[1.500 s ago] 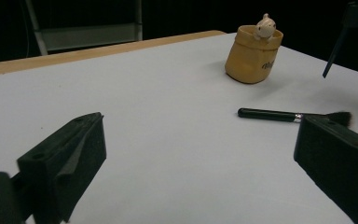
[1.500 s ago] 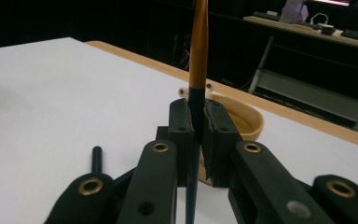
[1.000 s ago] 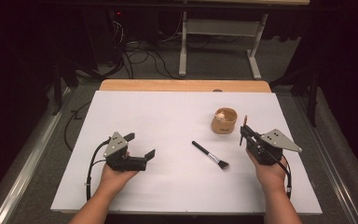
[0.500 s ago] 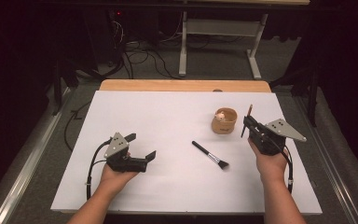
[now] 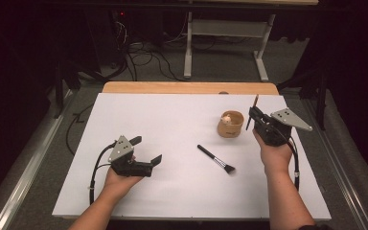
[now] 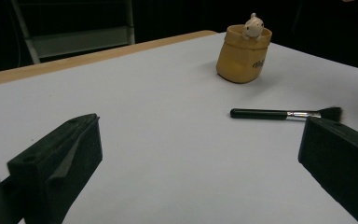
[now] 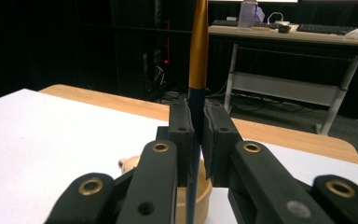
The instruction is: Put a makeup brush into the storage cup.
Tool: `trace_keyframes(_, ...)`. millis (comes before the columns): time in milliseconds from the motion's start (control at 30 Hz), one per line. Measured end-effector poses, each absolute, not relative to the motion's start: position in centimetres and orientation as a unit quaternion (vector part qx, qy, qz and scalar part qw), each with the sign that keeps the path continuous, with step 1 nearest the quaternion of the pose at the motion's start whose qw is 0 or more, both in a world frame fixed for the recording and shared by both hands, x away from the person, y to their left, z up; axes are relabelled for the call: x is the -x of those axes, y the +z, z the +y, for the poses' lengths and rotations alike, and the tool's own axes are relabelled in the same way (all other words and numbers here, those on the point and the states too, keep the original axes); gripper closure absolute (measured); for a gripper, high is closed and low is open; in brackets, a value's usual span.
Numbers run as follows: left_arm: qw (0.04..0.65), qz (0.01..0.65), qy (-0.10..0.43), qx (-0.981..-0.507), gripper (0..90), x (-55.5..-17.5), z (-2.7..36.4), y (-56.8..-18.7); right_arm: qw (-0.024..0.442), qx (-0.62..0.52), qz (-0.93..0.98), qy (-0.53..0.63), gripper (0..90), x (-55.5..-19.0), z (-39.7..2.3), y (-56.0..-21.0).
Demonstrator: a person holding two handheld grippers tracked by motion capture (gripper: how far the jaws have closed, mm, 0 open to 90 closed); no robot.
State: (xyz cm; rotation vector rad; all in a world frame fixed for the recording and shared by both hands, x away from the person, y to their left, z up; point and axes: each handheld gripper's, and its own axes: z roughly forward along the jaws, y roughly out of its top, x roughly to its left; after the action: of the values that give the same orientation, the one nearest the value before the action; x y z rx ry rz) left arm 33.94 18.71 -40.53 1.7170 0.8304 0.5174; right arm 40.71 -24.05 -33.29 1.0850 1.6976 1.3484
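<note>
While the white table (image 5: 172, 120) carries everything, the left gripper (image 5: 146, 152) rests near its front with jaws spread wide and empty. The right gripper (image 5: 254, 114) pinches an upright pencil (image 7: 198, 51) beside the tan cup (image 5: 230, 124). A brush (image 5: 215, 159) lies between the grippers.

Legible text: one item only. Dark lettering on the side of the tan cup (image 6: 243, 55), low on its right face in the left gripper view. The visible part looks like "mil" or similar; the rest wraps around the cup wall, so the full word can't be read. In the high view the cup (image 5: 230, 124) is too small to show any lettering. No other labels, brand marks, numbers or signs can be read elsewhere.
</note>
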Motion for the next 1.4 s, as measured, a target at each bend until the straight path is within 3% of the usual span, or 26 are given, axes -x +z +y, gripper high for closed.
trace_keyframes(567, 0.553, 0.343, 0.217, -0.728, 0.1, -33.5, 18.7, -40.3, 0.347, -0.426, 0.651, 0.523, 85.1, -43.3, -22.0, -32.4)
trace_keyframes(1400, 0.554, 0.347, 0.226, -0.722, 0.1, -33.3, 19.4, -40.1, 0.323, -0.436, 0.688, 0.483, 84.9, -47.2, -20.3, -34.1)
